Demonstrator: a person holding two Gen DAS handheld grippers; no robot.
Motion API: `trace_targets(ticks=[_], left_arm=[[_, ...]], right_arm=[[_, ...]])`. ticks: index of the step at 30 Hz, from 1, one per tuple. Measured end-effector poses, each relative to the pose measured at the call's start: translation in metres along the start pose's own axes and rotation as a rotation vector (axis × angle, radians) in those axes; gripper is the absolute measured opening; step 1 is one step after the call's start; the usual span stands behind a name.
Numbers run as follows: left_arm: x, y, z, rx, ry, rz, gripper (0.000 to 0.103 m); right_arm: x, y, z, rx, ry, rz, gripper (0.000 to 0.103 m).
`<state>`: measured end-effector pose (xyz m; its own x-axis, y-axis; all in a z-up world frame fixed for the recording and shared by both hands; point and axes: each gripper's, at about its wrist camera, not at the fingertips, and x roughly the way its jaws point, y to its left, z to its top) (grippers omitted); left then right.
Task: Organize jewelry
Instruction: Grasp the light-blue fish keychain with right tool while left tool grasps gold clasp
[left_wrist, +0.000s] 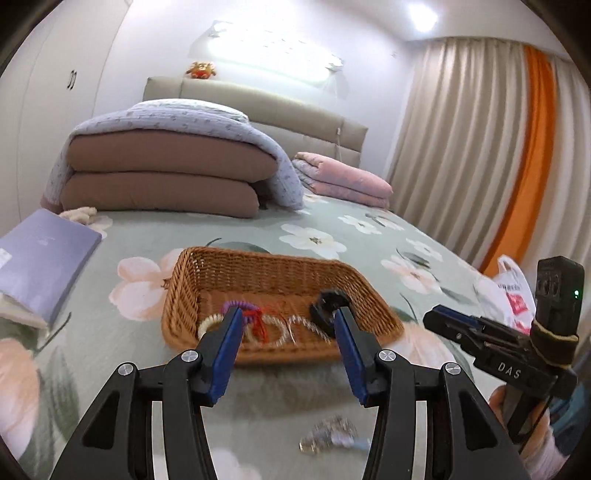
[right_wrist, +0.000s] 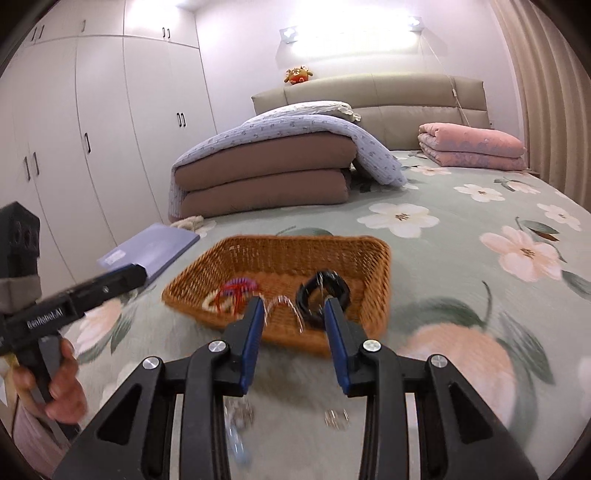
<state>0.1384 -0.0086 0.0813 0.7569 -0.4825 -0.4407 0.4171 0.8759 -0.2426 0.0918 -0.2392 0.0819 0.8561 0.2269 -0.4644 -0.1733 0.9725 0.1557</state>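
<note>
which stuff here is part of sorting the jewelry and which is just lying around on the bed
Job: wicker basket; black bracelet, purple hair tie, red cord and beaded bracelets inside it; loose silver pieces on the bedspread in front.

Lying about: purple book, folded quilts, pink blanket, plastic bag, plush toy.
</note>
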Motion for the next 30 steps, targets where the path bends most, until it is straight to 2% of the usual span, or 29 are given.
trace_targets(ticks=[5, 9, 12, 16, 18, 20, 22, 27, 30], left_arm=[[-0.019, -0.006, -0.017, -0.010, 0.045, -0.037, 0.053], [-0.019, -0.006, -0.036, -0.019, 0.064, -0.053, 0.053], [-0.003, -0.001, -0.055, -0.048, 0.113, -0.094, 0.053], [0.023, 0.005, -0.078, -0.048, 0.198, -0.087, 0.052], [0.032, 0.006, -0.083, -0.055, 0.250, -0.130, 0.052], [0.033, 0.003, -0.084, -0.040, 0.256, -0.189, 0.052], [0.034, -0.002, -0.086, -0.011, 0.259, -0.172, 0.052], [0.050, -0.007, -0.094, 0.024, 0.350, -0.128, 0.052], [0.046, -0.002, -0.093, 0.014, 0.341, -0.121, 0.052]], right_arm=[[-0.031, -0.003, -0.018, -0.014, -0.005, 0.003, 0.037], [-0.031, -0.007, -0.031, 0.004, 0.011, 0.019, 0.037], [-0.024, -0.010, -0.040, -0.002, 0.041, -0.002, 0.037], [-0.011, -0.024, -0.048, 0.022, 0.089, -0.026, 0.037], [-0.003, -0.030, -0.052, 0.040, 0.117, -0.031, 0.037], [0.005, -0.034, -0.055, 0.050, 0.150, -0.022, 0.037], [0.008, -0.032, -0.057, 0.041, 0.171, -0.005, 0.037], [0.006, -0.009, -0.060, -0.031, 0.192, 0.075, 0.037], [0.005, 0.003, -0.062, -0.071, 0.206, 0.104, 0.037]])
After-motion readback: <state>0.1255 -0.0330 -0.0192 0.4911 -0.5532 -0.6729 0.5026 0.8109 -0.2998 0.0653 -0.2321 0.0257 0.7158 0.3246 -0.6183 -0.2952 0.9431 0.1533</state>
